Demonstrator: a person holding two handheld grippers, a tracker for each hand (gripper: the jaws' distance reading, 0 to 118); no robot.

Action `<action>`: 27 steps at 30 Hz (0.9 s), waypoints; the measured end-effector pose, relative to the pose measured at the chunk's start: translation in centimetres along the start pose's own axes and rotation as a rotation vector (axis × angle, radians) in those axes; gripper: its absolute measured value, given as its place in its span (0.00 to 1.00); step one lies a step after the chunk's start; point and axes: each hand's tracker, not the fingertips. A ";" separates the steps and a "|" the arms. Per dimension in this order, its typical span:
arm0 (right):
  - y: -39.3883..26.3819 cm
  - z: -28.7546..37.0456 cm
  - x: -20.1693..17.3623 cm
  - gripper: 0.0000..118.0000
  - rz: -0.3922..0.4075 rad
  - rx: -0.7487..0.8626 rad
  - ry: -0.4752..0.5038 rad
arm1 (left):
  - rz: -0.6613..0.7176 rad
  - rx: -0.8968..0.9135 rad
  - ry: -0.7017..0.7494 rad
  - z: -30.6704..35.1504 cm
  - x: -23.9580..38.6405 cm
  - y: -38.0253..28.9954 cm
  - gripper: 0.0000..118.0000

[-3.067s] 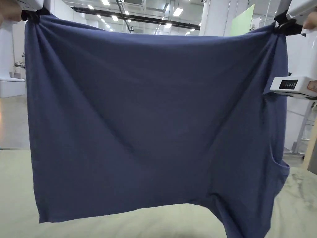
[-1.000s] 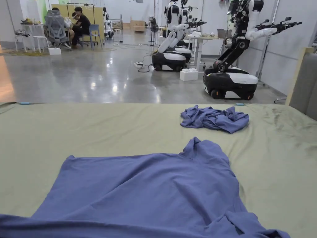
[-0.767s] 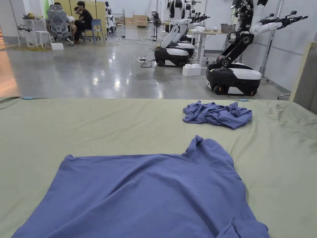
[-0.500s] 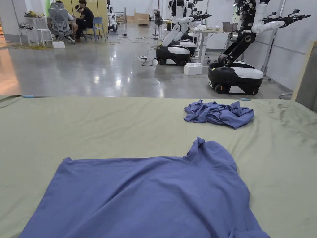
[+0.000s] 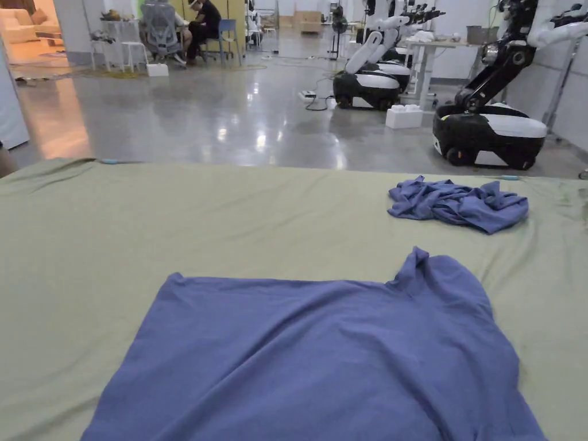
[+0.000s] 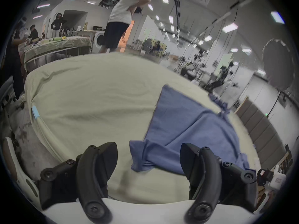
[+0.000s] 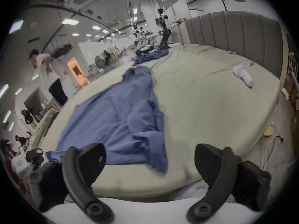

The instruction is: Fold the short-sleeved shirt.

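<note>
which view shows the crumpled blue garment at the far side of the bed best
The head view: the crumpled garment lies sharp and whole beyond the spread shirt. The right gripper view shows it far off and foreshortened; the left gripper view shows a blurred bit.

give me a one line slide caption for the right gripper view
Open right gripper poised at the near edge of a blue short-sleeved shirt spread flat on a pale green bedsheet, unfolded.

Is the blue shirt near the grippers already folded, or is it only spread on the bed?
Spread, not folded. The blue shirt lies open on the green bed sheet, wrinkled, one sleeve sticking out.
</note>
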 end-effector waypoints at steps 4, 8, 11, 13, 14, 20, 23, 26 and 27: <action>-0.8 0.6 -1.3 0.33 0.057 -0.092 -0.013 | -0.088 -0.016 0.031 2.2 0.8 0.2 0.00; -1.8 -0.5 -1.9 0.02 0.106 -0.089 -0.083 | -0.105 -0.080 0.066 2.7 1.7 -0.5 0.00; -2.1 -0.4 -1.9 0.02 0.045 -0.108 0.005 | -0.081 -0.102 0.062 2.7 1.9 -1.1 0.00; -2.2 -0.2 -1.8 0.02 0.060 -0.099 -0.003 | -0.063 -0.100 0.059 1.6 0.7 -1.5 0.00; -2.1 -0.2 -1.9 0.02 0.076 -0.097 -0.004 | -0.043 -0.105 0.040 1.2 0.4 -1.3 0.12; -1.9 0.5 -1.9 0.02 0.082 -0.069 -0.010 | -0.025 -0.103 -0.052 -2.3 0.3 -0.3 0.96; -1.9 0.8 -1.6 0.02 0.079 -0.060 -0.033 | -0.096 -0.196 0.002 -4.8 0.4 0.0 0.94; -1.7 1.0 -1.4 0.02 0.090 -0.049 -0.082 | -0.053 -0.262 -0.056 -6.2 0.5 -0.7 0.02; -1.7 1.1 -1.3 0.02 0.089 -0.040 -0.089 | -0.023 -0.254 -0.079 -6.4 0.5 -0.6 0.02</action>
